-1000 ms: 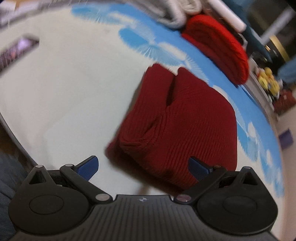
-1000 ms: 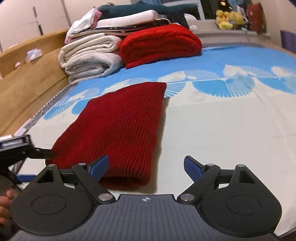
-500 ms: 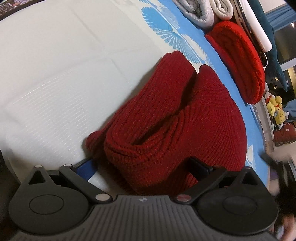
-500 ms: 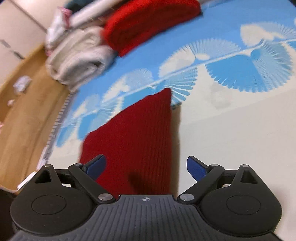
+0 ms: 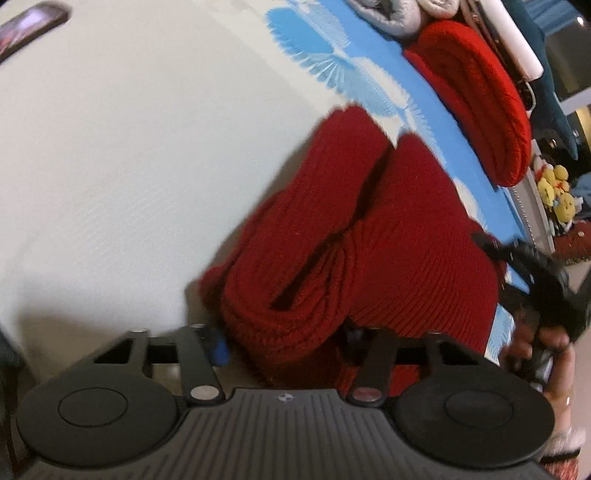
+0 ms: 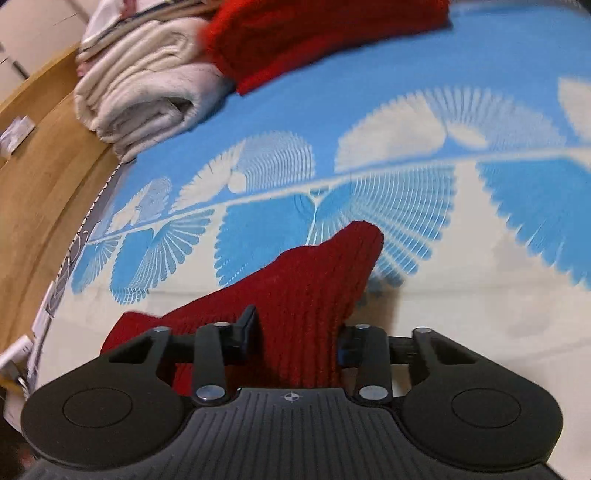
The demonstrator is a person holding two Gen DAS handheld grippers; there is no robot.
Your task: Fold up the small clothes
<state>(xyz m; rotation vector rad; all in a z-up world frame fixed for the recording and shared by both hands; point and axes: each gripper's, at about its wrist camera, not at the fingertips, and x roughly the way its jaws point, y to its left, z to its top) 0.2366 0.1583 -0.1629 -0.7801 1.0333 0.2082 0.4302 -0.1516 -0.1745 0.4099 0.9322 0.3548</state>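
Observation:
A dark red knit garment (image 5: 388, 236) lies bunched on the white and blue bedsheet (image 5: 129, 166). My left gripper (image 5: 286, 341) has the garment's thick near roll between its fingers, and its jaws are closing with the pads against the knit. In the right wrist view the garment's corner (image 6: 317, 280) rises in a peak. My right gripper (image 6: 295, 338) is closing on this corner and both pads press the cloth. A person's hand (image 5: 546, 347) holds that gripper at the garment's right edge in the left wrist view.
A folded bright red knit (image 6: 314, 37) and rolled white towels (image 6: 147, 88) are stacked at the far side of the bed. A wooden bed frame (image 6: 40, 192) runs along the left. A phone (image 5: 29, 22) lies on the sheet, and yellow plush toys (image 5: 557, 195) sit beyond.
Both grippers went from wide open to narrowed around the dark red garment. The right one travelled across to its corner, which now stands up in a peak.

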